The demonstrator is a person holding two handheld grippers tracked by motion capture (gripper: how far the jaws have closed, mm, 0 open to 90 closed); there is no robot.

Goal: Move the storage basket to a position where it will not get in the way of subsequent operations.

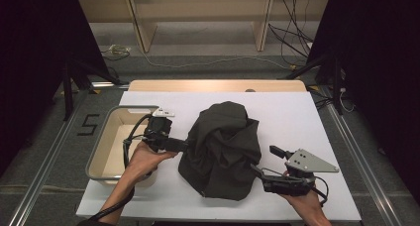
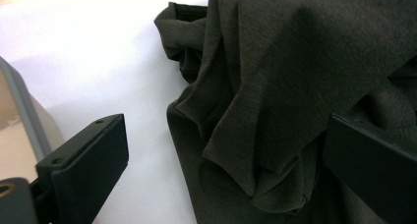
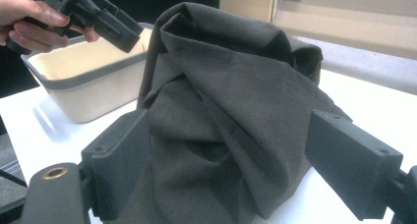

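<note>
Both claws stand spread and pinch nothing as I bring them in: the left claw [image 1: 184, 145] sits at the left edge of the dark cloth [image 1: 221, 149], and the right claw [image 1: 262, 162] is at its near right corner, folds lying between its jaws. I judge the work barely begun, since the cloth sits heaped mid-worktop [image 1: 297, 117], outside the beige tub [image 1: 101, 151] at its left.

Grey floor [image 1: 208, 42], loose cables [image 1: 292, 35] – pale wooden shelving [image 1: 198, 10] behind, dark surroundings.
</note>
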